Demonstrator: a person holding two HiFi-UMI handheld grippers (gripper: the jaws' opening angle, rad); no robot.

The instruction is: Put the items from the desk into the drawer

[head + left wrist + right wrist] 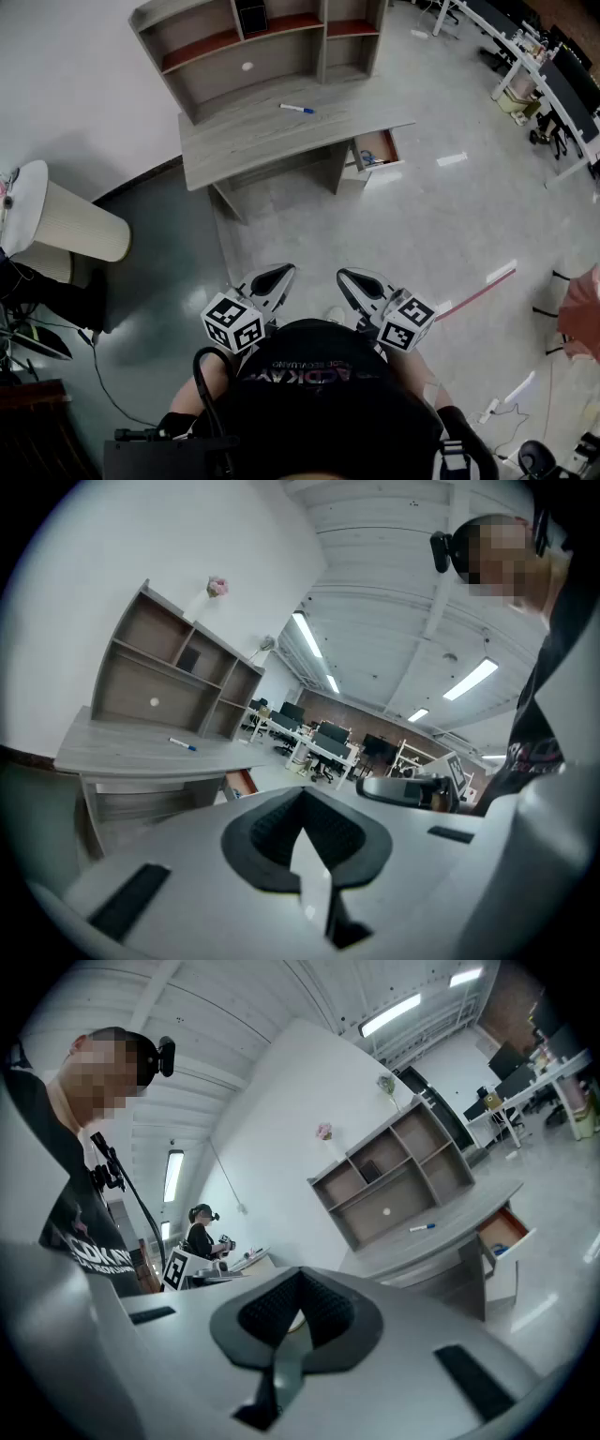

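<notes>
Far off, one tabletop (244, 141) carries one pen (296, 109); one drawer (377, 150) stands open, perhaps with contents. My left hand-held gripper (275, 277) and right hand-held gripper (355, 280) are closed, empty.

marker (296, 109): white w/ blue cap, flat on desk (234, 141) top, mid | drawer (378, 148): pulled open, desk's rt end, reddish inside, blue item (369, 158) in it

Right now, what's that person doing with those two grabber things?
A person is standing back from the desk, holding a left gripper and a right gripper. Both are shut and empty. A blue-capped pen lies on the desk, waiting to be picked up. The drawer is already pulled open, with something blue inside. Nothing is being touched yet.
</notes>
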